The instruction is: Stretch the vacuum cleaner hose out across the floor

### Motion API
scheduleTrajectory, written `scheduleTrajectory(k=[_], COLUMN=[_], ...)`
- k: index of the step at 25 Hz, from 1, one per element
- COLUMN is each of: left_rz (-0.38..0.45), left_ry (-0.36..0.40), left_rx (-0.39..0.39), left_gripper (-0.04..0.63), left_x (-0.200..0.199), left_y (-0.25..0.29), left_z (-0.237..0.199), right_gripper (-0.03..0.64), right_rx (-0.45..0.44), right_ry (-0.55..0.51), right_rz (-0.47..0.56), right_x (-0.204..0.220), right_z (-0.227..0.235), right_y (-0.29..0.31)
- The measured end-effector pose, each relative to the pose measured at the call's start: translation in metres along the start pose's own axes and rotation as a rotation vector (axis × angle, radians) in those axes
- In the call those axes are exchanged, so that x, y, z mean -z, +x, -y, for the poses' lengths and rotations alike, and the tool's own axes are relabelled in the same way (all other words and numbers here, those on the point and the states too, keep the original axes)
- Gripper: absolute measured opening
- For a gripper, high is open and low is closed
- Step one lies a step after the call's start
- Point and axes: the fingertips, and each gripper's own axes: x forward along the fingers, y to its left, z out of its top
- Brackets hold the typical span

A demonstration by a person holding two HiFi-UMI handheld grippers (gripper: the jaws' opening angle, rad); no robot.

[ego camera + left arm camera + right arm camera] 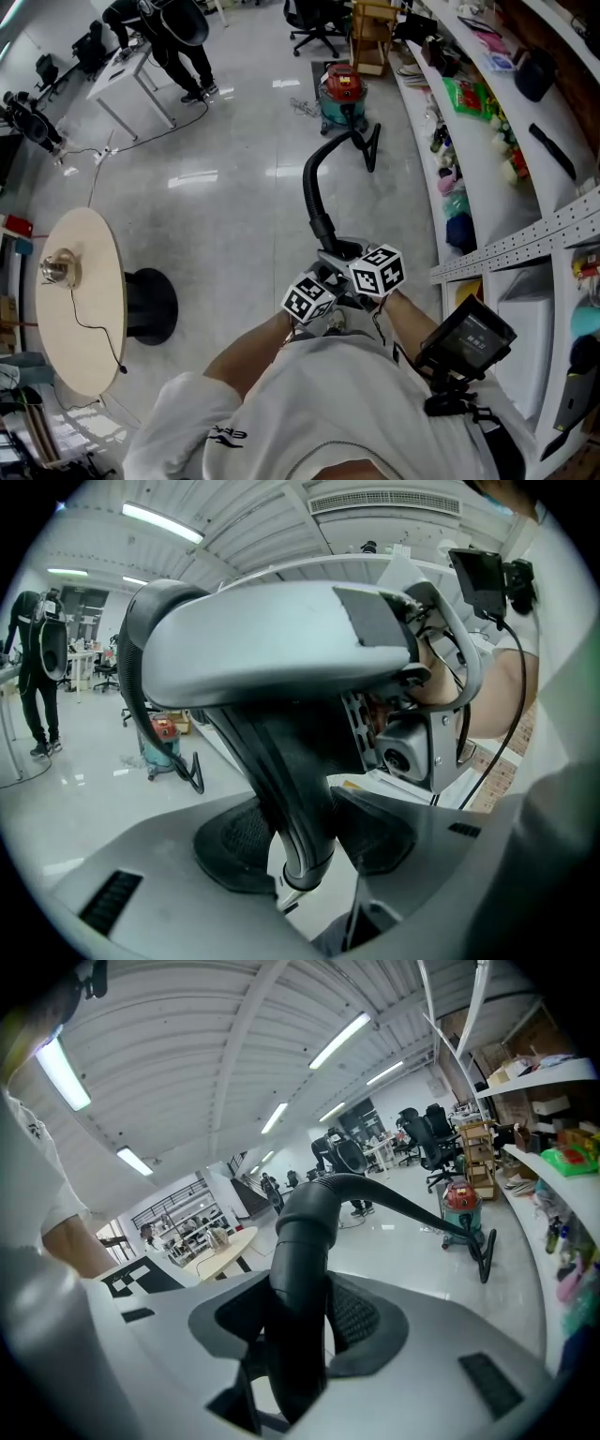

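The red and teal vacuum cleaner stands on the floor ahead, near the shelves. Its black hose arcs up from it to my two grippers, close in front of my body. My left gripper is shut on the hose's lower black tube, which sits between its dark pads. Just ahead of it, my right gripper is shut on the hose's thick black cuff. In the right gripper view the hose runs on to the vacuum cleaner. In the left gripper view the right gripper's grey body fills the top.
White shelving with assorted goods runs along the right. A round wooden table and a black round base stand at left. At the back are a person in black, a white desk and an office chair.
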Motion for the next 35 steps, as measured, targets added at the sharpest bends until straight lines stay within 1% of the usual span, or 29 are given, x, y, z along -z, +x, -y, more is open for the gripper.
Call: scheduleTrajectory(k=[8,18,26,35], left_rz=[0.014,0.039,0.041,0.061], left_ry=[-0.011,-0.032,-0.046,-0.096], left_rx=[-0.028,-0.061,-0.091,-0.147], left_gripper=[0.16,0.16,0.16,0.16], left_x=[0.025,0.055,0.083,0.113], left_y=[-0.031,-0.088,-0.122,-0.149], left_z=[0.016,0.05,0.078,0.111], right_gripper=[0.173,0.173,0.173,0.173], right_rx=[-0.02,-0.047,-0.085,-0.131], right_ry=[-0.008,-0.044,-0.053,-0.079], right_rz=[-0.017,-0.042,-0.074,-0.121], right_x=[0.022,0.048,0.075,0.109], right_z=[-0.039,-0.112,-0.159,-0.206], right_y=[0.007,0.013,0.012,0.007])
